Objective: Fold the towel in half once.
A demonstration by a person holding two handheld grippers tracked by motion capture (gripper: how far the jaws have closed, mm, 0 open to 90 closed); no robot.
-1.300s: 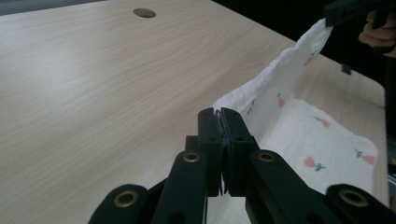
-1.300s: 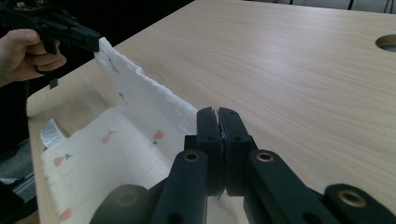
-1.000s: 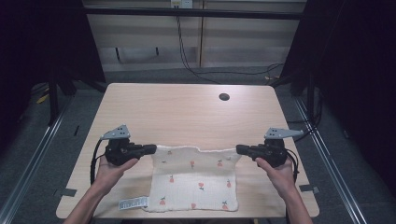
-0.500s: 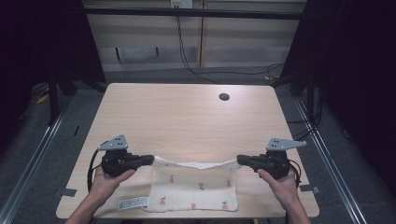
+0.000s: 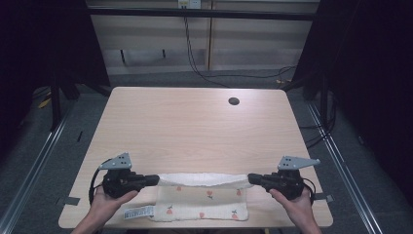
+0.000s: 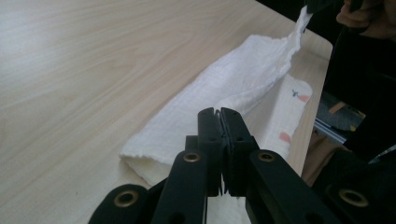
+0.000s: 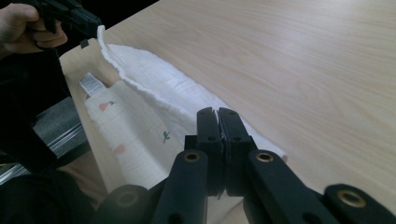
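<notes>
Your left gripper (image 5: pixel 152 180) and right gripper (image 5: pixel 253 179), jaws pinching the white fruit-print cloth (image 5: pixel 204 208), have its far edge nearly folded over at lower centre; laying and releasing remain.

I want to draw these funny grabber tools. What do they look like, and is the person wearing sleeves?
Each tool, the left gripper and the right gripper, is black and chunky, with a grey three-cornered plate on top and a black cable looping from it. The fingers are flat black bars, and the links behind them carry brass-coloured rivets. No sleeves show: the forearms are bare.
</notes>
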